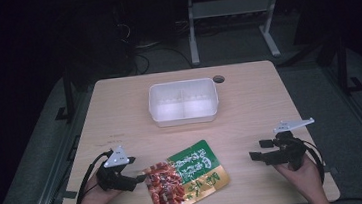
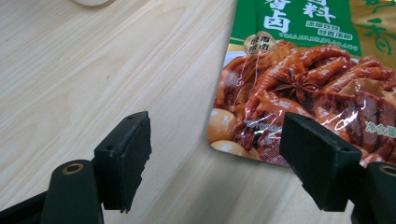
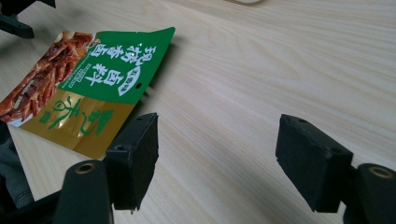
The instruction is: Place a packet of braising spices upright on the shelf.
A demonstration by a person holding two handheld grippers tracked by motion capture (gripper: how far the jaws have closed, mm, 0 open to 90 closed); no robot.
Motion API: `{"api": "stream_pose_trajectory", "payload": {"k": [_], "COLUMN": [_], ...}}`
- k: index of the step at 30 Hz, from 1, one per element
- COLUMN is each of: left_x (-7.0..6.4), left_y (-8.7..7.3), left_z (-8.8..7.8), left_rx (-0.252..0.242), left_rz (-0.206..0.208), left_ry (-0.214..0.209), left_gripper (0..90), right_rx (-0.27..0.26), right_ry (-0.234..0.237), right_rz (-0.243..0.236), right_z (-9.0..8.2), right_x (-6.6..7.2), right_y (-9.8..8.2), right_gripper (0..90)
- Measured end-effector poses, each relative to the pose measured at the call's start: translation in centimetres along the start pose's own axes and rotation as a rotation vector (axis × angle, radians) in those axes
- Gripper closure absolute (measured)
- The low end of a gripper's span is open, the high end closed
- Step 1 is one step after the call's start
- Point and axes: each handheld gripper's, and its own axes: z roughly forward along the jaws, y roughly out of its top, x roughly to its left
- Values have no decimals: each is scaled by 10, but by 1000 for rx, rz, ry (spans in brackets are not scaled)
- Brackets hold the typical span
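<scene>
- High view: I am seeing the snack packet (image 1: pixel 186 178) lying flat on the table (image 1: pixel 119 108) near its front edge, between my two tools and much nearer the left one.
- I am holding the left gripper (image 1: pixel 139 178) just beside the packet's red end; its jaws are standing apart, nothing between the pads.
- I am holding the right gripper (image 1: pixel 253 156) well apart from the packet's gold-green end, pointing toward it; jaws also standing wide, holding nothing.
- A white bin (image 1: pixel 183 101) is sitting farther back, mid-table, apart from the packet and both tools.
- Left gripper view is giving me what the high view is not: the packet (image 2: pixel 303 79) printed with braised meat, eggs and star anise, glossy film catching glare, and its lower edge reaching in just ahead of the camera-right jaw, bare wood in the gap between the two.
- Right gripper view is showing the packet (image 3: pixel 88 88) off to camera-left, its green corner lifting slightly off the wood, gold corner lying just ahead of the camera-left jaw.
</scene>
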Motion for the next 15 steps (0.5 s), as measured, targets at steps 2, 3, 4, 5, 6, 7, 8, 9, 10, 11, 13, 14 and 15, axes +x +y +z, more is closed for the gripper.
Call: {"api": "stream_pose_trajectory", "payload": {"k": [2,3,4,5,6,7,8,9,10,11,13,14,15], "left_x": [-2,-3,-5,-6,-7,-9,-10,-12,-13,-15,-17,-18,-19], "left_y": [2,2,3,4,5,6,7,8,9,10,11,11,12], "left_z": [1,2,3,3,4,5,6,7,8,9,11,12,12], "left_rx": [-1,-1,-2,-4,-3,-3,-3,-1,1,3,8,8,10], "left_rz": [4,8,11,13,19,23,28,32,36,41,47,47,53], "left_ry": [-6,-9,-14,-16,-18,-22,-27,-30,-33,-36,-46,-49,-50], "left_gripper": [245,247,248,249,249,249,251,251,252,252,256,268,273], "right_rx": [-4,-5,-5,-4,-3,-1,-2,-2,-4,-5,-2,-2,-1], "right_ry": [6,8,10,12,17,22,26,34,43,46,51,51,53], "right_rz": [-2,0,1,-1,-1,-4,-7,-4,-4,-9,-11,-14,-19], "right_z": [1,2,2,3,4,6,7,8,9,9,11,12,14], "right_x": [1,1,2,3,4,6,7,9,10,11,15,17,18], "right_y": [1,2,3,4,4,5,6,7,8,10,13,15,18], "right_gripper": [277,268,259,257,255,252,247,246,246,246,246,246,246]}}
